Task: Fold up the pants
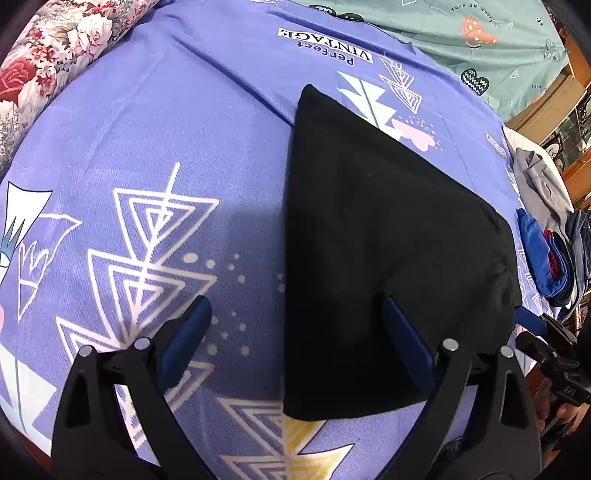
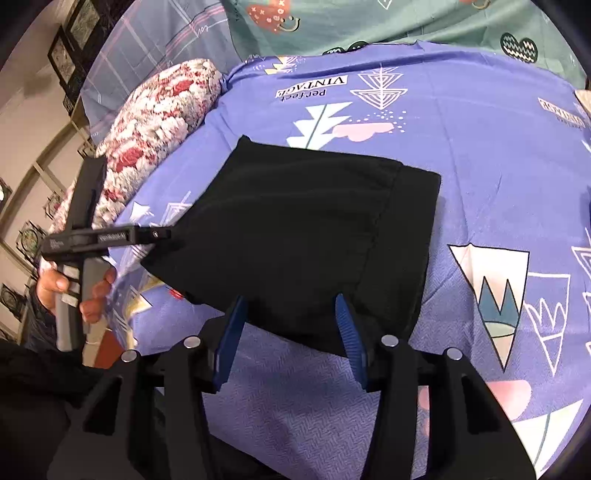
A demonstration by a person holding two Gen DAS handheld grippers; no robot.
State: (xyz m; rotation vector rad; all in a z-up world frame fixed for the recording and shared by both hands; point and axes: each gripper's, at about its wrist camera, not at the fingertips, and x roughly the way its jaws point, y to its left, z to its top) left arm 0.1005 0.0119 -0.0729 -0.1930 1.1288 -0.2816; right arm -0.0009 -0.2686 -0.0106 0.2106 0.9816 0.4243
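The black pants (image 1: pixel 388 240) lie folded into a compact flat rectangle on the purple patterned sheet (image 1: pixel 166 147); they also show in the right wrist view (image 2: pixel 314 229). My left gripper (image 1: pixel 295 310) is open, its right finger over the pants' near left part, its left finger over bare sheet. In the right wrist view the left gripper (image 2: pixel 162 234) sits at the pants' left edge. My right gripper (image 2: pixel 290 306) is open and empty, hovering at the pants' near edge; its blue fingertip (image 1: pixel 532 321) shows at the pants' right edge.
A floral rolled quilt (image 2: pixel 155 133) lies along the left side of the bed. A green patterned sheet (image 2: pixel 388 22) covers the far end. A pile of grey, blue and dark clothes (image 1: pixel 546 229) lies at the right edge. Wooden shelves (image 1: pixel 569 110) stand beyond.
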